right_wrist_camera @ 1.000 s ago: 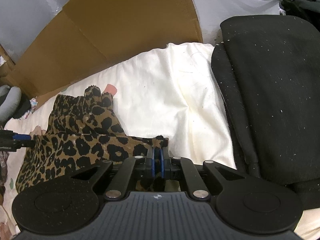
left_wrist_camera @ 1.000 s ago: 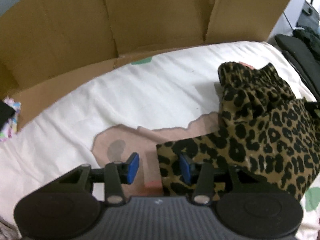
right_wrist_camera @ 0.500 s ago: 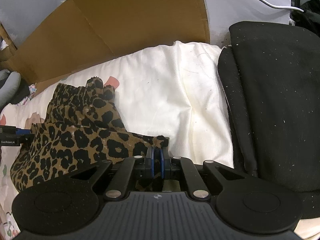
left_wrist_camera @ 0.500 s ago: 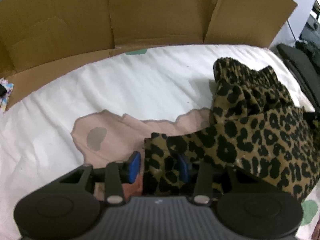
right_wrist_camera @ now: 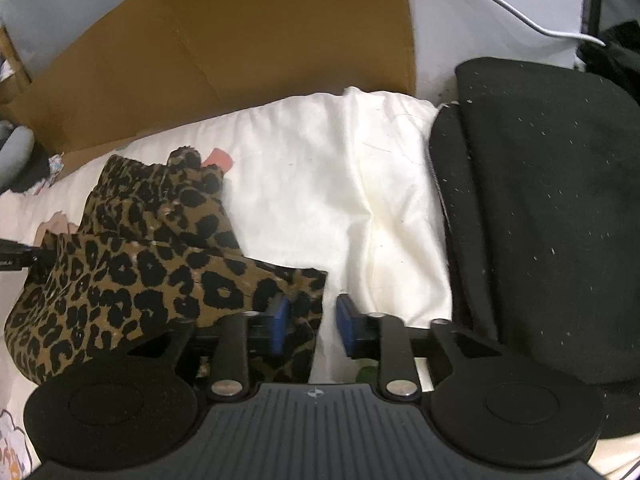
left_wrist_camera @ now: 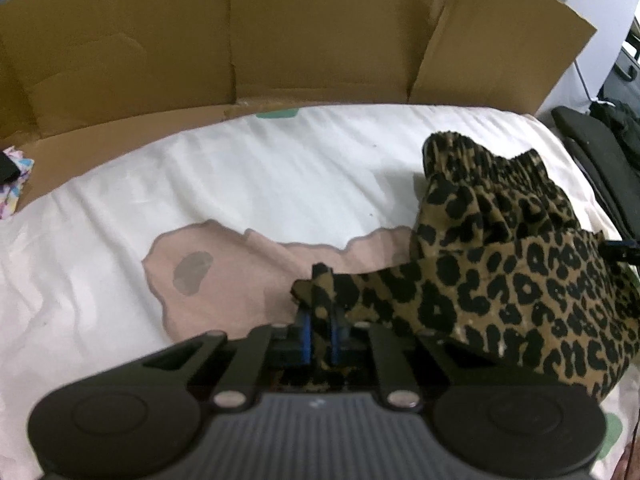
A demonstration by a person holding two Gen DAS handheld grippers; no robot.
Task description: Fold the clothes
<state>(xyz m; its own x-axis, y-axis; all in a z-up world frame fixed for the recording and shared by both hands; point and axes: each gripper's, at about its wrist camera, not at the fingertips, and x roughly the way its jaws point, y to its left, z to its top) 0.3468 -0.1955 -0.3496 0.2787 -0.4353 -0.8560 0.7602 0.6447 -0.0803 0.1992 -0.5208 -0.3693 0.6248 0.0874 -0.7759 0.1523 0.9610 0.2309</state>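
My left gripper is clamped on a corner of the leopard-print garment; the blue pads are pressed close with a tuft of the fabric sticking up just ahead of them. From there the cloth runs off to that gripper's right and bunches into a mound, its gathered waistband at the far end. Ahead and to the left of the tool lies the white sheet with a pink patch printed on it, and beyond that stands a wall of brown cardboard.

My right gripper has its jaws spread apart. The garment's near corner lies against the left pad, while the right pad sits over bare sheet. The rest of the garment spreads to this tool's left. To its right, a black cushion lies alongside the sheet.
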